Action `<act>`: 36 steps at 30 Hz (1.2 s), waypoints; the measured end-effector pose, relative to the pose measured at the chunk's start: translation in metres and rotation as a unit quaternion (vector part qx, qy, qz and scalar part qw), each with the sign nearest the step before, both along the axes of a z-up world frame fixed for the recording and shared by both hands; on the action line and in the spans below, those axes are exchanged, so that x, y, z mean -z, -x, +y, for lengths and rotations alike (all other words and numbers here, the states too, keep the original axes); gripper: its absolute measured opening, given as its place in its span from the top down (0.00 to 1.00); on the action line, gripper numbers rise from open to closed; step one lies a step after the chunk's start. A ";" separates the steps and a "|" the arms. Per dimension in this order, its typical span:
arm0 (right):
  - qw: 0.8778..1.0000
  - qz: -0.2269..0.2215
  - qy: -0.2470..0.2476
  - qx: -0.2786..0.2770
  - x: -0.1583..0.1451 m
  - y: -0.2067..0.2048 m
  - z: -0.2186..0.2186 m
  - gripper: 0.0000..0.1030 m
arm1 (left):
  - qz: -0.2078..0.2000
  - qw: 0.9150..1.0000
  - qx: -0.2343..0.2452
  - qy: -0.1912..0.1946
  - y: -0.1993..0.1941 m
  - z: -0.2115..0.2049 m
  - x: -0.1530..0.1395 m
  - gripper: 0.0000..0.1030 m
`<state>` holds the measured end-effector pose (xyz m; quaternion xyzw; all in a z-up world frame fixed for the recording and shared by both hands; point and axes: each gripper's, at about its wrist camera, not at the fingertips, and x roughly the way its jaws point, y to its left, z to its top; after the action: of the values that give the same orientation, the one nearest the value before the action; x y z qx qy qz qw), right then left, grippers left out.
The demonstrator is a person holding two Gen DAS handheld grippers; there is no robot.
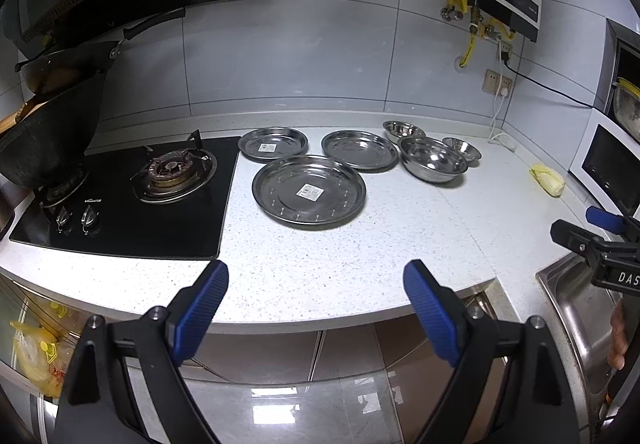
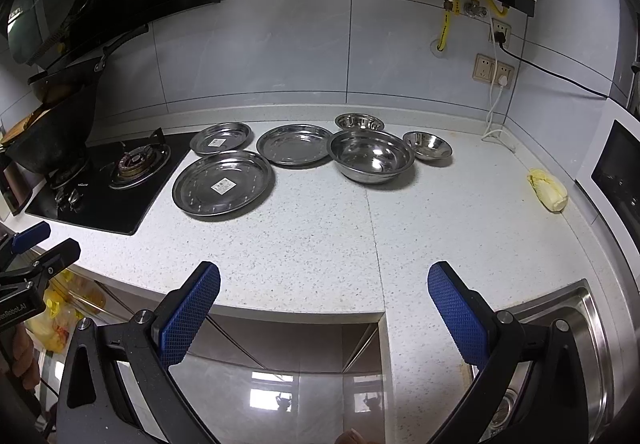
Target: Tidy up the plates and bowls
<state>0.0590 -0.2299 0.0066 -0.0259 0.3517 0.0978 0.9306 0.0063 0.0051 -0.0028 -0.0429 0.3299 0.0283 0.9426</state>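
Right tongs [image 1: 600, 228] lettered "DAS"; stickered plate [image 1: 309, 192]

I see a white speckled countertop [image 2: 320, 236]. On it lie three steel plates [image 2: 223, 184], three steel bowls [image 2: 372, 155] beside them, a black gas stove [image 1: 132, 199] and a yellow cloth [image 2: 549, 189].

Three plates [image 2: 223, 183] lie right of the stove [image 2: 108, 187] — three bowls [image 2: 371, 159] further right.
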 end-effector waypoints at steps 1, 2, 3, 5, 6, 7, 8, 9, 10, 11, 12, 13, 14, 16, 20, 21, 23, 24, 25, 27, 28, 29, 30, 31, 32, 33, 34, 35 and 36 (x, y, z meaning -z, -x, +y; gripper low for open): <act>1.000 0.000 0.000 0.000 0.000 0.000 0.000 0.01 | 0.001 1.000 0.000 0.000 0.000 0.000 0.000 0.13; 1.000 0.000 0.001 0.000 0.000 0.000 0.000 0.01 | 0.001 1.000 0.000 0.000 0.000 0.000 0.000 0.13; 1.000 0.000 0.001 0.000 0.000 0.000 0.001 0.01 | 0.000 1.000 0.000 0.000 0.000 0.000 0.000 0.13; 1.000 0.001 0.001 0.000 0.001 0.000 0.000 0.01 | 0.000 1.000 -0.001 0.001 0.000 0.001 0.000 0.13; 1.000 0.001 0.001 0.000 0.001 0.000 0.000 0.01 | 0.000 1.000 -0.001 0.001 -0.001 0.001 0.000 0.13; 1.000 0.002 0.001 0.001 0.001 0.000 -0.001 0.01 | 0.001 1.000 -0.001 0.001 -0.001 0.002 -0.001 0.13; 1.000 0.002 0.000 0.001 0.001 0.000 -0.001 0.01 | 0.001 1.000 -0.002 0.001 -0.001 0.002 -0.001 0.13; 1.000 0.003 0.000 0.001 0.002 0.000 -0.001 0.01 | 0.001 1.000 -0.002 0.001 -0.002 0.002 0.000 0.13; 1.000 0.003 0.001 0.001 0.001 -0.001 -0.001 0.01 | 0.002 1.000 -0.002 0.001 -0.002 0.002 0.000 0.13; 1.000 0.003 0.001 0.001 0.002 -0.001 -0.001 0.01 | 0.002 1.000 -0.002 0.001 -0.003 0.003 -0.001 0.13; 1.000 0.003 0.001 0.001 0.002 0.000 -0.001 0.01 | 0.002 1.000 -0.002 0.001 -0.003 0.003 -0.001 0.13; 1.000 0.003 0.001 0.001 0.002 0.000 -0.001 0.01 | 0.002 1.000 -0.003 0.001 -0.003 0.003 0.000 0.13; 1.000 0.004 0.001 0.001 0.003 -0.001 0.000 0.01 | 0.002 1.000 -0.003 0.002 -0.003 0.003 0.000 0.13; 1.000 0.006 0.003 0.000 0.003 -0.002 0.002 0.01 | 0.003 1.000 -0.002 0.003 -0.004 0.004 0.000 0.13; 1.000 0.008 0.007 -0.002 0.004 -0.003 0.004 0.01 | 0.004 1.000 -0.004 0.002 -0.006 0.005 0.001 0.13; 1.000 0.008 0.007 -0.002 0.004 -0.004 0.005 0.01 | 0.004 1.000 -0.005 0.002 -0.006 0.005 0.001 0.13; 1.000 0.008 0.006 -0.003 0.004 -0.004 0.006 0.01 | 0.003 1.000 -0.005 0.002 -0.006 0.005 0.001 0.13; 1.000 0.008 0.006 -0.004 0.004 -0.004 0.006 0.01 | 0.003 1.000 -0.005 0.002 -0.006 0.006 0.001 0.13; 1.000 0.009 0.006 -0.004 0.004 -0.004 0.007 0.01 | 0.003 1.000 -0.004 0.001 -0.007 0.006 0.001 0.13; 1.000 0.009 0.006 -0.005 0.004 -0.005 0.007 0.01 | 0.002 1.000 -0.006 0.000 -0.007 0.007 0.000 0.13; 1.000 0.009 0.006 -0.006 0.004 -0.005 0.008 0.01 | 0.002 1.000 -0.006 0.000 -0.008 0.008 0.000 0.13; 1.000 0.009 0.006 -0.006 0.004 -0.006 0.009 0.01 | 0.002 1.000 -0.007 0.000 -0.008 0.008 0.000 0.13; 1.000 0.010 0.006 -0.006 0.005 -0.006 0.009 0.01 | 0.002 1.000 -0.008 0.000 -0.009 0.009 0.000 0.13; 1.000 0.010 0.006 -0.007 0.005 -0.006 0.010 0.01 | 0.002 1.000 -0.008 0.001 -0.009 0.009 -0.001 0.13; 1.000 0.010 0.006 -0.007 0.006 -0.006 0.010 0.01 | 0.002 1.000 -0.008 0.002 -0.009 0.010 0.000 0.13; 1.000 0.011 0.006 -0.008 0.006 -0.006 0.010 0.01 | 0.002 1.000 -0.010 0.000 -0.009 0.009 -0.001 0.13; 1.000 0.011 0.007 -0.007 0.006 -0.006 0.010 0.01 | 0.002 1.000 -0.010 -0.001 -0.010 0.009 -0.001 0.13; 1.000 0.011 0.007 -0.008 0.006 -0.007 0.010 0.01 | 0.002 1.000 -0.010 -0.001 -0.010 0.009 -0.001 0.13; 1.000 0.012 0.006 -0.008 0.006 -0.007 0.010 0.01 | 0.003 1.000 -0.010 -0.001 -0.011 0.009 -0.001 0.13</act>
<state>0.0659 -0.2202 0.0004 -0.0333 0.3630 0.1031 0.9255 0.0172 0.0143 -0.0021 -0.0450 0.3327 0.0382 0.9412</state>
